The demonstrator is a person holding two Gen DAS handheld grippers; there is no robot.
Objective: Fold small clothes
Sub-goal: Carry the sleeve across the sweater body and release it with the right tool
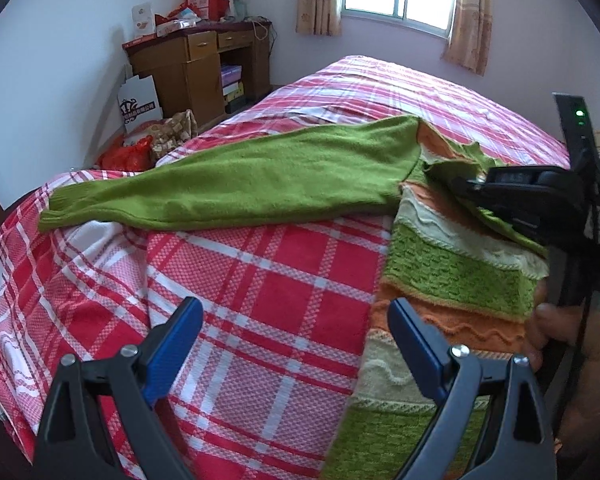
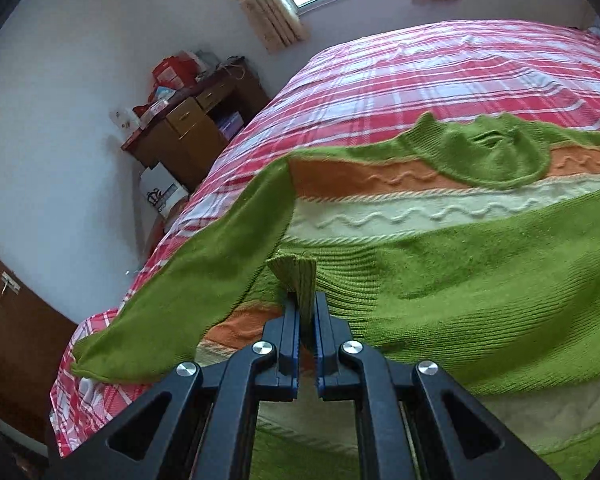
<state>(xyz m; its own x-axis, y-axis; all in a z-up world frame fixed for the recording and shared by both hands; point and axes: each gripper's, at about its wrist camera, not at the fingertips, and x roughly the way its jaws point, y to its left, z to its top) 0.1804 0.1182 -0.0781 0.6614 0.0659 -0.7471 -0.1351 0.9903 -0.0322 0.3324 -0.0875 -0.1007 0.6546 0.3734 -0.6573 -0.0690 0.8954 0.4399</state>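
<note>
The right gripper [image 2: 307,308], at the bottom centre of its own view, is clamped on the ribbed cuff [image 2: 294,276] of a green sleeve folded across the striped sweater [image 2: 420,216]. The left gripper [image 1: 296,324], low in its view, stands wide apart over the plaid bedspread [image 1: 260,272]. The other sleeve [image 1: 228,176] stretches toward the left of the frame.
</note>
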